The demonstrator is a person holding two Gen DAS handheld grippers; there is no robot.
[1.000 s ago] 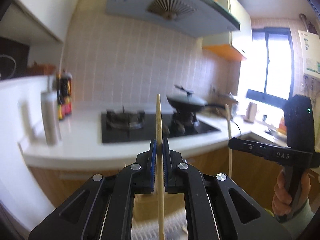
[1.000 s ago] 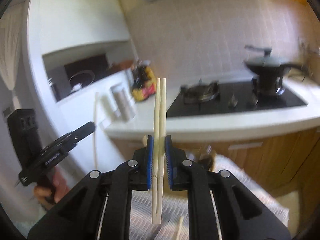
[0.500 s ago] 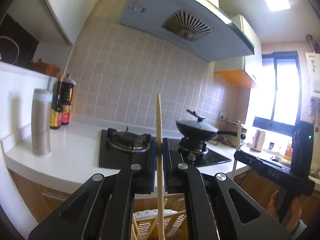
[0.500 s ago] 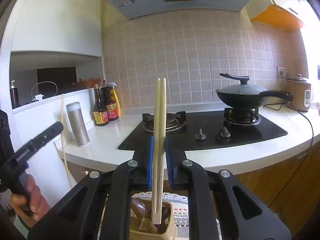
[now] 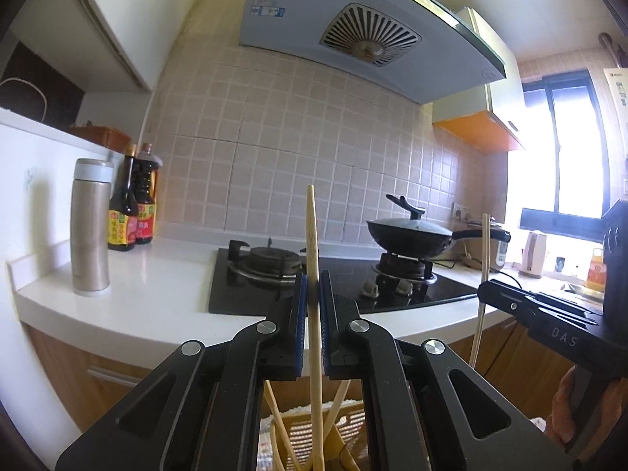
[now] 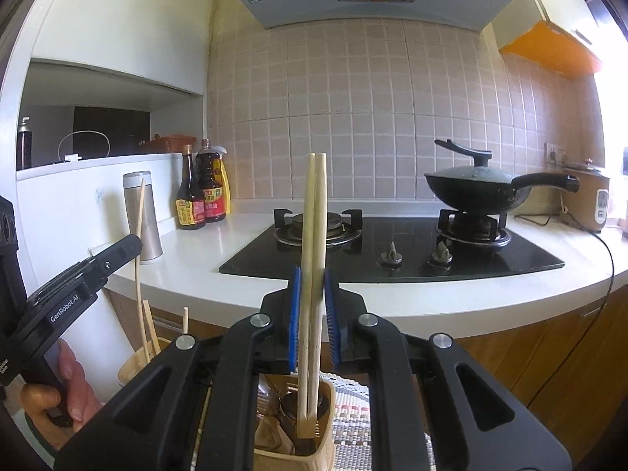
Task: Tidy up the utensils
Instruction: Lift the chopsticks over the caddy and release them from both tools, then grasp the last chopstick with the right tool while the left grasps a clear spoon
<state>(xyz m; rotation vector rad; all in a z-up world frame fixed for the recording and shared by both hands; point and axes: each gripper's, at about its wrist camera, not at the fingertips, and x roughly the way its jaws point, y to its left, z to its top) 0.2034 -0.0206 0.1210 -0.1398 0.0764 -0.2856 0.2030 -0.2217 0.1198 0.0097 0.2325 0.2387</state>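
My left gripper (image 5: 313, 290) is shut on an upright bamboo chopstick (image 5: 313, 235) whose lower end reaches into a wooden holder (image 5: 302, 431) with several other chopsticks. My right gripper (image 6: 313, 286) is shut on a pair of bamboo chopsticks (image 6: 314, 216), held upright with their lower tips inside a beige utensil holder (image 6: 322, 447) that holds dark spoons. The right gripper shows in the left wrist view (image 5: 486, 290), the left gripper in the right wrist view (image 6: 135, 241).
A white counter (image 6: 204, 263) carries a black gas hob (image 6: 392, 259), a lidded wok (image 6: 479, 192), sauce bottles (image 6: 200, 192) and a steel flask (image 6: 143, 216). A rice cooker (image 6: 588, 200) stands at the right. A woven mat (image 6: 353, 412) lies under the holders.
Both grippers have dropped and levelled, so the kitchen view rose. The chopsticks' lower tips have gone into the holders below. Both jaws stay shut.
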